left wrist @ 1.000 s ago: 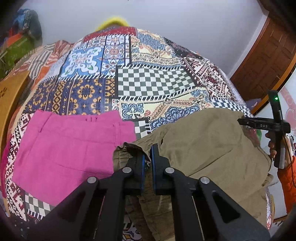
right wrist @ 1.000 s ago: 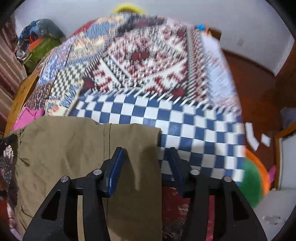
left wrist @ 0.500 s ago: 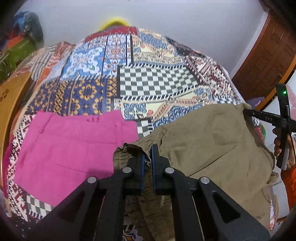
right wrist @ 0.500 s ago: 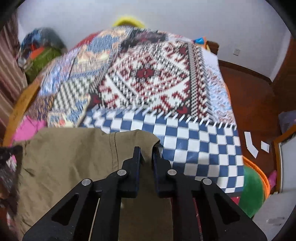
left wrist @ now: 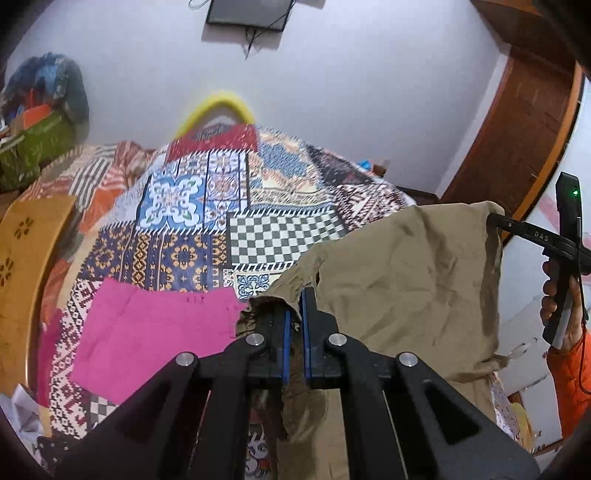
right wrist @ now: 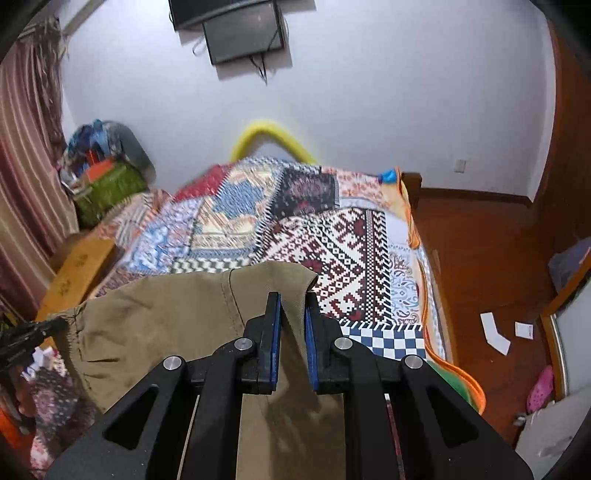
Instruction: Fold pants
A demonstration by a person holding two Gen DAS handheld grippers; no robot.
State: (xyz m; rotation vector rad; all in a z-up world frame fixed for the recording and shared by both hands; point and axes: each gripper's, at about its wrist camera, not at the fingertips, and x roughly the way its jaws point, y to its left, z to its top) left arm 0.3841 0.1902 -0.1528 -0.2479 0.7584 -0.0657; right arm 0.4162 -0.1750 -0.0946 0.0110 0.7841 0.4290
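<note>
Khaki pants (left wrist: 399, 280) hang stretched above the bed (left wrist: 207, 229). Left tongs (left wrist: 294, 314) clench the gathered waistband corner at lower centre; right tongs (right wrist: 293, 314) clench the opposite corner. Long axis spans left–right between both tongs. Folded pink garment (left wrist: 155, 332) lies at lower left.

A bed (right wrist: 373, 240) under a patchwork cover fills the room, against a white wall (right wrist: 369, 92) carrying a dark screen (right wrist: 243, 35). Reddish wood floor (right wrist: 480, 236) lies off its right edge; a striped curtain (right wrist: 26, 147) hangs left.
</note>
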